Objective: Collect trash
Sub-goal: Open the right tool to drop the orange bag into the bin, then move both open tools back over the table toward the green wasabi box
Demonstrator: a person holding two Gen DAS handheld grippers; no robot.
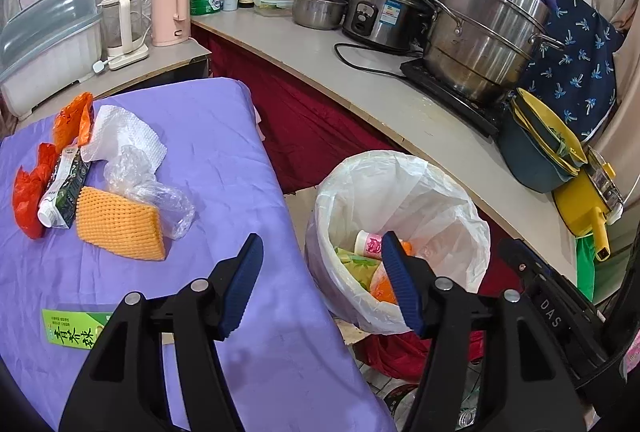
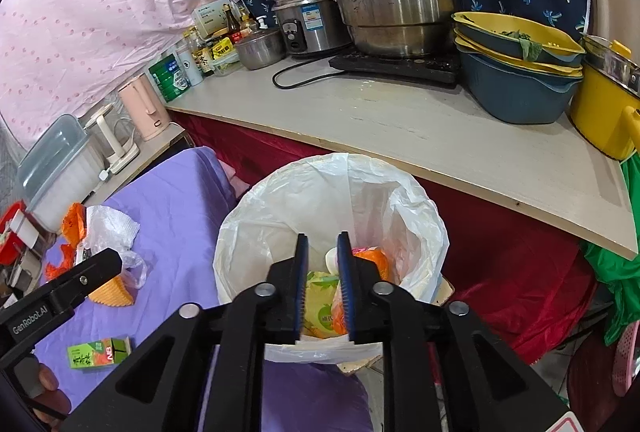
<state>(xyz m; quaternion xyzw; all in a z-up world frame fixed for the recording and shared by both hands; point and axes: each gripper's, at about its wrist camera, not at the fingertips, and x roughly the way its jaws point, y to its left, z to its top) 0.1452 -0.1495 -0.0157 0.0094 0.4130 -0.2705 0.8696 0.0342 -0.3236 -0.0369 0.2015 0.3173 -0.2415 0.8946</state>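
The bin (image 2: 332, 232), lined with a white bag, stands at lower centre beside the purple counter (image 2: 176, 207), holding wrappers and a cup; its mouth faces up. The right tool (image 2: 323, 252) hangs over it, jaws narrowly apart and empty. The left tool (image 1: 320, 256) is half open, empty, straddling the counter edge; a green carton (image 1: 70, 330) lies lengthwise at lower left.

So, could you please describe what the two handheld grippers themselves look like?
Both the left gripper and the right gripper are black plastic with silver pivot bolts and ribbed dark-blue pads. White "GenRobot.AI" lettering marks the left one's side; "DAS" shows on the right's.
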